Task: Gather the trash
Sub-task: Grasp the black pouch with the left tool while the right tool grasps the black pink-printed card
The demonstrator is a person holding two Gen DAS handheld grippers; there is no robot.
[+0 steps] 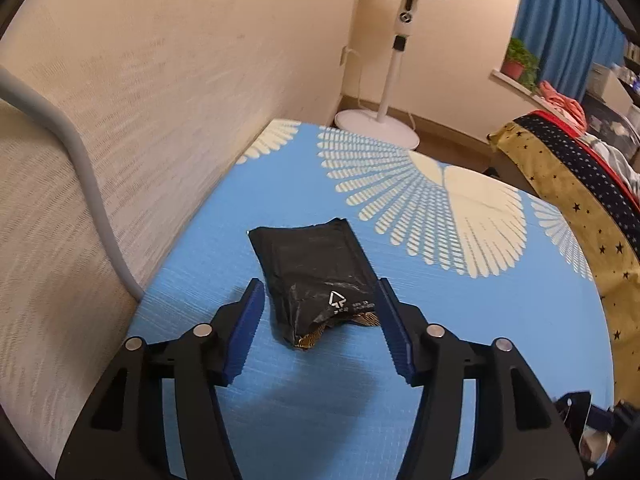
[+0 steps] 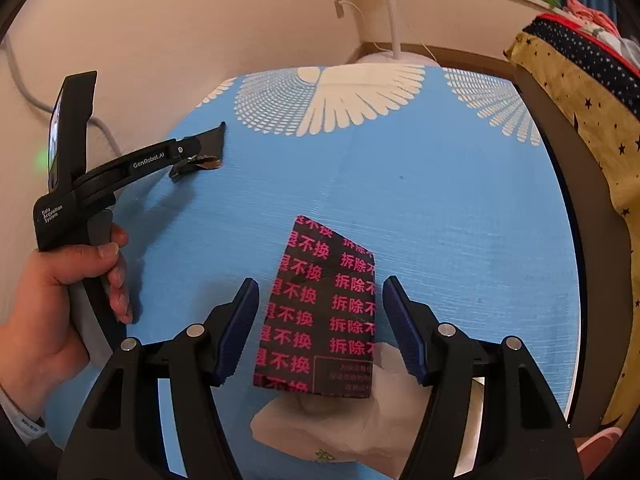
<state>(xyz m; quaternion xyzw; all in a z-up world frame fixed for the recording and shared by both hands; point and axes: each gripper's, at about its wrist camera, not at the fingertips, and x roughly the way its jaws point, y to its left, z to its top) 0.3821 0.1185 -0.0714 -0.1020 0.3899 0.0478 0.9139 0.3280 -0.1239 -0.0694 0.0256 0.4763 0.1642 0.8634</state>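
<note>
Crumpled black wrapper (image 1: 316,280); pink-lettered black packet (image 2: 320,312).

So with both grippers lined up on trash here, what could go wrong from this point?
The left gripper straddles only the crumpled near end of the black wrapper, so a pinch might slip off. The black card with pink print lies on a white tissue; the open right gripper may grab one and drag the other.

A blue worktop (image 1: 460,320) printed with white fan shapes stands against a cream textured wall (image 1: 160,80), where a grey cable (image 1: 80,152) runs down. Beyond it a white pedestal fan (image 1: 394,68) stands on brown floor. Blue curtains (image 1: 560,32) hang above a sill with a potted plant (image 1: 518,60). A star-patterned yellow cloth (image 1: 576,200) lies to the right.
</note>
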